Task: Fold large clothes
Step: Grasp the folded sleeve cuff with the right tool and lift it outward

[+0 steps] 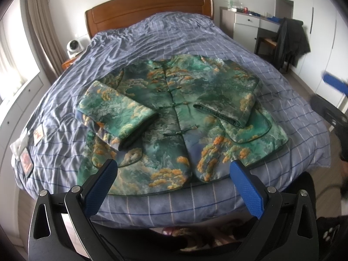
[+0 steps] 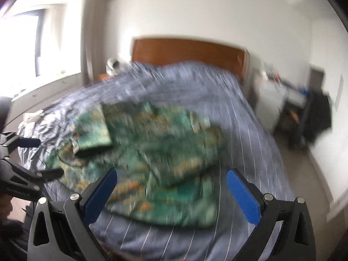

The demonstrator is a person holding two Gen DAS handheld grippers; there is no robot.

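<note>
A green padded jacket [image 1: 174, 113] with orange and blue cloud print lies front up near the foot of the bed. Both sleeves are folded in across its chest, the left sleeve [image 1: 117, 113] and the right sleeve [image 1: 230, 111]. My left gripper [image 1: 174, 169] hovers open above the jacket's hem, holding nothing. The right wrist view is motion-blurred; there the jacket [image 2: 152, 161] shows below my open, empty right gripper [image 2: 171, 180]. The left gripper [image 2: 34, 158] appears at that view's left edge, and the right gripper [image 1: 332, 91] at the left wrist view's right edge.
The bed has a blue checked cover [image 1: 152, 34] and a wooden headboard [image 1: 148, 6]. Small packets [image 1: 26, 158] lie at its left edge. A fan [image 1: 74, 45] stands on a nightstand. A white desk [image 1: 250, 21] and a chair draped with a dark coat [image 1: 289, 39] stand at right.
</note>
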